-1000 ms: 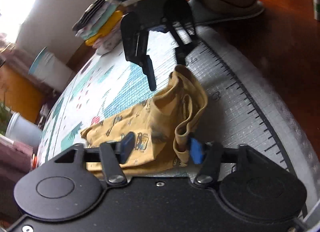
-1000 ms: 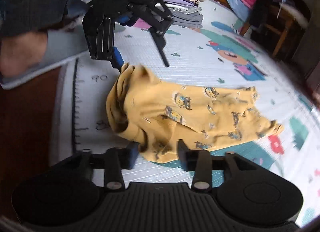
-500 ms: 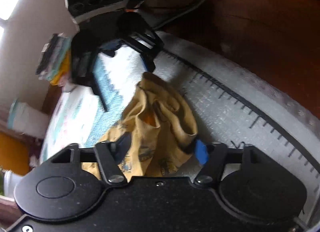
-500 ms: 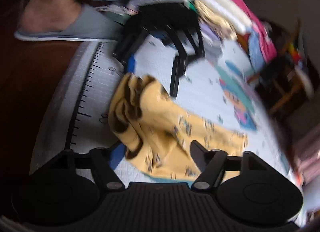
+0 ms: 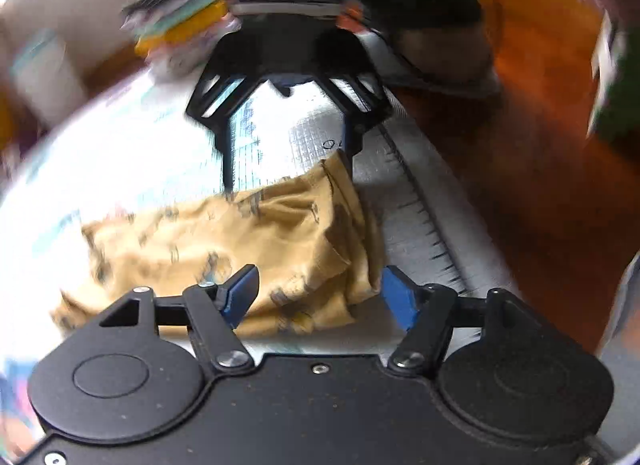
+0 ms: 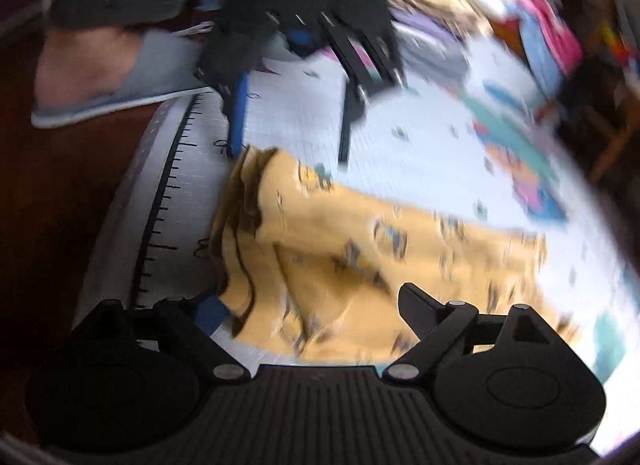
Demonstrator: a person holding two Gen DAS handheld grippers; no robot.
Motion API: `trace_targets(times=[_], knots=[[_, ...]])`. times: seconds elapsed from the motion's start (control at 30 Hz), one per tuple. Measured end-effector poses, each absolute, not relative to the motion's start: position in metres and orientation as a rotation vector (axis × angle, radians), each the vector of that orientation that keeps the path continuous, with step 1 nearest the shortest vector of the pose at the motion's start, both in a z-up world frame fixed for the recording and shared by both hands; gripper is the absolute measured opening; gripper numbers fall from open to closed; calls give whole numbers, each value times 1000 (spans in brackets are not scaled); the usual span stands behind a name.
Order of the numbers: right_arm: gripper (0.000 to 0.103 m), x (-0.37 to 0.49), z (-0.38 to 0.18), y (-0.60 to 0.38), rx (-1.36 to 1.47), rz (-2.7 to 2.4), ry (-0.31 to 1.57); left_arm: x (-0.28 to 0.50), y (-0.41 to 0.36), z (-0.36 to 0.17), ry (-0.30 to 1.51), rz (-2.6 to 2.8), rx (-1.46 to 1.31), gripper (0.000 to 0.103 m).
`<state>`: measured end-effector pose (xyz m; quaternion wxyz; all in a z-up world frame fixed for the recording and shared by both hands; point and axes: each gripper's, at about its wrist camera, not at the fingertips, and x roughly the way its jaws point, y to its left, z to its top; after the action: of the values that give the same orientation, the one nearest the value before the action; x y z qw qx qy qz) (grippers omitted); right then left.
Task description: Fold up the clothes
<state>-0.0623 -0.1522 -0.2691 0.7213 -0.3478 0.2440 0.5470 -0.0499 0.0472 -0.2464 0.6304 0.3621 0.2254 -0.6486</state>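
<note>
Closest in, the left claw [image 5: 318,297] is seen with its jaws spreading apart over the bunched end of the mustard printed garment [image 5: 224,249], pads not pressing it. The right claw [image 6: 308,305] is opening even wider around that same crumpled end, nothing gripped. The garment is laid out on the play mat [image 6: 420,137], near its ruler-marked edge. Further back a slippered foot [image 6: 104,77] and stacked folded clothes [image 6: 460,9] can be made out, all pretty blurry.
</note>
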Motion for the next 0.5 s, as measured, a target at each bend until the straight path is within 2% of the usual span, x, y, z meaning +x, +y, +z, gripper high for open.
trace_targets(times=[0.1,0.23,0.3,0.33,0.5], knots=[[89,-62,-268,-158,-669,1214,637,-50,42,-233,554,-1462,746,67],[90,-62,-267,-151,-626,1249,652,-53,12,-238,566,-1424,756,66],[90,-55,-265,-146,-600,1259,667,-53,2,-249,592,-1417,797,29],[91,-50,-264,-145,-579,1259,675,-45,3,-251,646,-1406,746,18],[92,-29,-259,-151,-441,1290,758,17,46,-248,951,-1237,140,14]])
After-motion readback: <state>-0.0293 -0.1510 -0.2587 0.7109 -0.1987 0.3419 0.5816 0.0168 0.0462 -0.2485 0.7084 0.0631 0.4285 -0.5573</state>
